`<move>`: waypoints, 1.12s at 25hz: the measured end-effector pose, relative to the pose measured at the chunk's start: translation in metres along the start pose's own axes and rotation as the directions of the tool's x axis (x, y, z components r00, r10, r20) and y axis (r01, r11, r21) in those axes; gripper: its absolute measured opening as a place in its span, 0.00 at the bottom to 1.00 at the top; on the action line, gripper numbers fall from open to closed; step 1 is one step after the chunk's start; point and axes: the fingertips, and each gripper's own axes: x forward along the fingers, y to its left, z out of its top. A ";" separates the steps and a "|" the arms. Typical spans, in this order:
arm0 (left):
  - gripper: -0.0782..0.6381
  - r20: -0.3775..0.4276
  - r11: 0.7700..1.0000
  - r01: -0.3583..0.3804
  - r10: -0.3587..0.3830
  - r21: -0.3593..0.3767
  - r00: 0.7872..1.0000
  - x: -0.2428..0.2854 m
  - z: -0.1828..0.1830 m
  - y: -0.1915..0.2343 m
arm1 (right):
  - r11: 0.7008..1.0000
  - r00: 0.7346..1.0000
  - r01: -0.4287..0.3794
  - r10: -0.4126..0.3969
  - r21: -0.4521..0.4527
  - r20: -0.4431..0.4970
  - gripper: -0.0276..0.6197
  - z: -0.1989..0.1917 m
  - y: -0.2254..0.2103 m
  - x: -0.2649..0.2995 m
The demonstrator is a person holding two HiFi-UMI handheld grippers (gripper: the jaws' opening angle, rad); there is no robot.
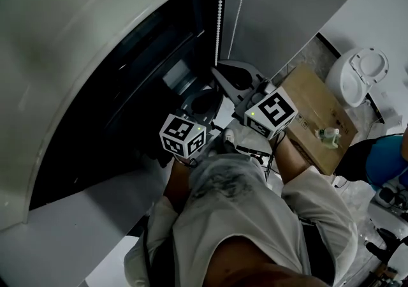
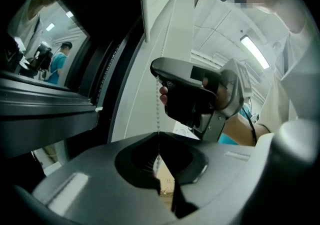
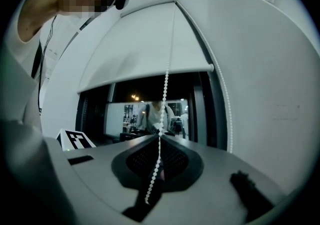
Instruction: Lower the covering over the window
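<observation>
Both claws, our left gripper (image 2: 159,139) and right gripper (image 3: 160,138), pinch tight on the bead chain (image 3: 165,86) at frame centre so we can haul it, while the roller blind (image 3: 140,54), upper frame, covers only the top of the dark window (image 3: 120,114).

The floor (image 1: 310,55) by the wall carries a flat cardboard box (image 1: 312,104) and, just beside it, a white round bin (image 1: 358,75). A small pale bottle (image 1: 329,134) stands on the box, near its edge.
</observation>
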 end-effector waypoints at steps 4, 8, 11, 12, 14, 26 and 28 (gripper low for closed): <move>0.13 -0.026 1.000 0.013 -0.013 -0.001 1.000 -0.001 -0.010 -0.003 | 1.000 1.000 0.008 -0.008 0.013 -0.016 0.07 -0.011 -0.001 -0.002; 0.16 -0.032 1.000 0.004 -0.003 0.017 0.999 -0.008 -0.010 -0.006 | 0.999 1.000 0.025 -0.024 0.022 -0.014 0.07 -0.015 -0.005 -0.007; 0.24 0.010 1.000 -0.005 0.004 0.027 1.000 -0.020 0.008 -0.009 | 0.999 0.999 0.031 -0.031 0.021 -0.012 0.07 -0.015 -0.006 -0.010; 0.24 0.033 0.999 -0.010 0.009 0.034 0.999 -0.024 0.018 -0.010 | 0.999 0.999 0.032 -0.032 0.021 -0.011 0.07 -0.015 -0.007 -0.011; 0.25 0.084 0.998 -0.020 0.016 0.056 0.996 -0.032 0.042 -0.009 | 0.999 0.999 0.034 -0.034 0.017 -0.012 0.07 -0.015 -0.007 -0.011; 0.23 0.304 0.958 -0.017 -0.075 0.287 0.950 -0.024 0.198 -0.033 | 1.000 1.000 0.020 -0.020 0.006 -0.010 0.07 -0.014 0.002 -0.015; 0.23 0.303 0.951 -0.011 -0.087 0.308 0.949 -0.016 0.206 -0.038 | 1.000 1.000 0.017 -0.017 0.000 -0.010 0.07 -0.015 0.002 -0.015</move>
